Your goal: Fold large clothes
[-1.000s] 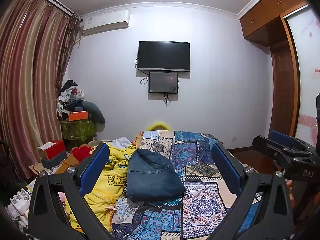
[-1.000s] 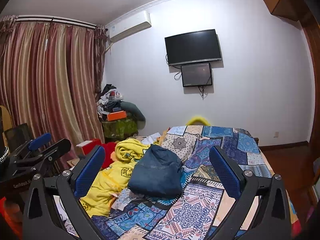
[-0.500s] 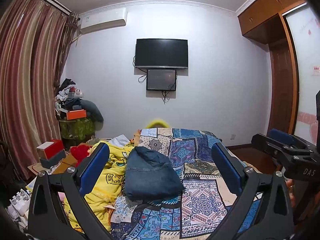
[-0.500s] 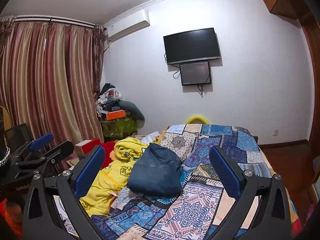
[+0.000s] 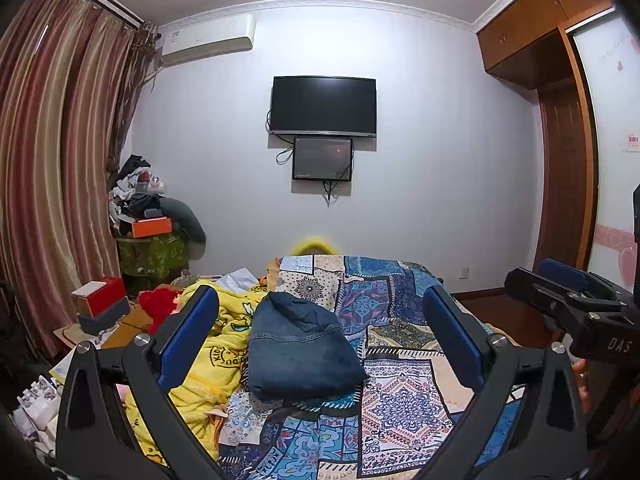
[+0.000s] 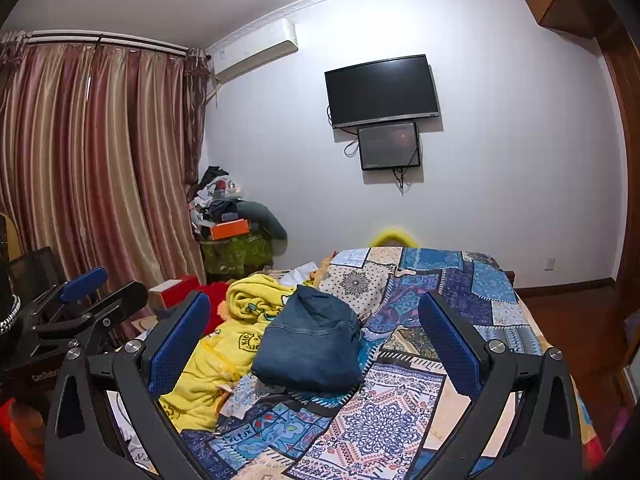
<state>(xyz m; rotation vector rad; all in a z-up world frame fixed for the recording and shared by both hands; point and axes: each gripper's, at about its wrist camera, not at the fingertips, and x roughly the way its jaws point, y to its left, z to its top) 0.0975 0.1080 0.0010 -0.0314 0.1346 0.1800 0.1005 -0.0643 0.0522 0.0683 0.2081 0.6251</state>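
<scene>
A crumpled yellow blanket (image 5: 208,356) lies on the left side of the bed, touching the folded denim garment (image 5: 300,348) that rests mid-bed on the patchwork bedspread (image 5: 400,400). The left gripper (image 5: 320,336) hangs above the bed, jaws spread wide and empty. The right gripper (image 6: 312,344) does likewise, holding nothing.

We see right gripper (image 6: 314,344) held above patchwork bedspread (image 6: 404,416), jaws spread wide, empty. Folded denim garment (image 6: 310,346) lies on bedspread, touching rumpled yellow blanket (image 6: 224,356). Left gripper (image 6: 96,292) at left edge.
</scene>
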